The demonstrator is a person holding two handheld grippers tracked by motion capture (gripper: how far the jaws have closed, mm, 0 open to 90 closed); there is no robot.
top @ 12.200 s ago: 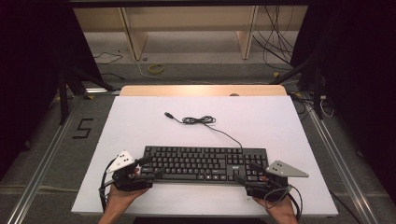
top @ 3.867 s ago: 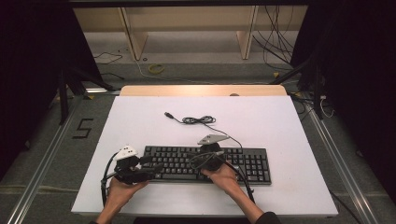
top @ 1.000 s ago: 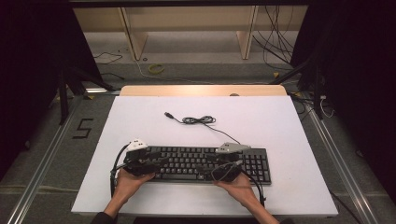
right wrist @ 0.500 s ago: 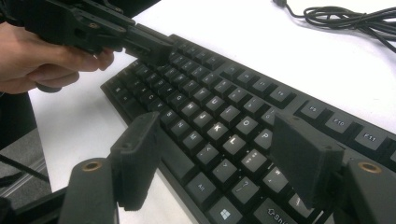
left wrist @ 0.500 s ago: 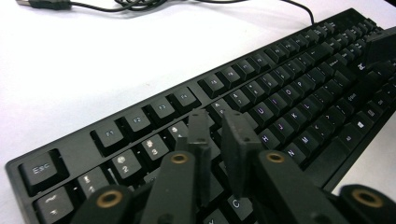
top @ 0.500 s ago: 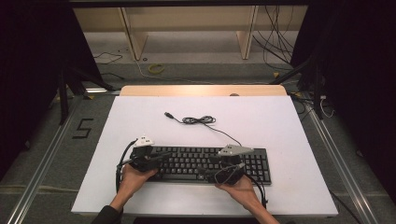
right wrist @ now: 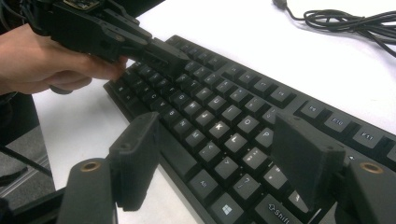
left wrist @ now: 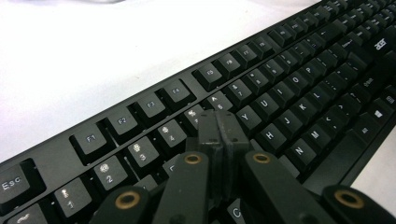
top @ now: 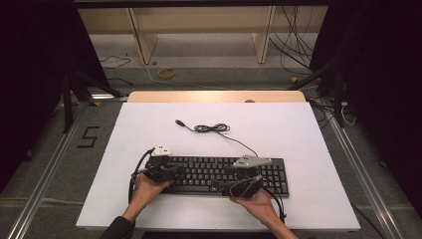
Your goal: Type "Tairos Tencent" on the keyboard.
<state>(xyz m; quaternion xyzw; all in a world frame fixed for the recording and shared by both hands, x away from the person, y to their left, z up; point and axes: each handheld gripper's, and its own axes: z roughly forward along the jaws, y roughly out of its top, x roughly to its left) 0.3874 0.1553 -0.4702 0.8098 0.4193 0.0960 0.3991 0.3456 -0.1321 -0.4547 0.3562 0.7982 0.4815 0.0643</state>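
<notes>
Two hand-held black grippers work over one flat black plastic computer keyboard (top: 219, 174), which lies lengthwise along the near half of the white table top (top: 298, 129), a little right of the middle. The left gripper (top: 166, 175) sits over the keyboard's left end, held from the near side by the person's left hand (top: 147, 189). In the left gripper view its jaws have just been closing and now stand pressed flat together with nothing between them, and the joined tips (left wrist: 219, 133) rest on the keys just below the number row, near the 5 and 6. The right gripper view shows the same closed jaws (right wrist: 161, 56) lying on the keys at the far left of the board.

The right gripper (top: 238, 185) hangs over the middle of the keyboard, right of the left one and apart from it, with the person's right hand (top: 256, 201) behind it at the near edge. Its jaws stand wide apart, one over the near rim by the space bar, the other over the right-hand letter keys; whether they touch the keys I cannot tell.

The keyboard's thin black cable (top: 211, 128) runs from its far edge to a loose coil at mid-table, ending in a plug (top: 180, 122) further left.
</notes>
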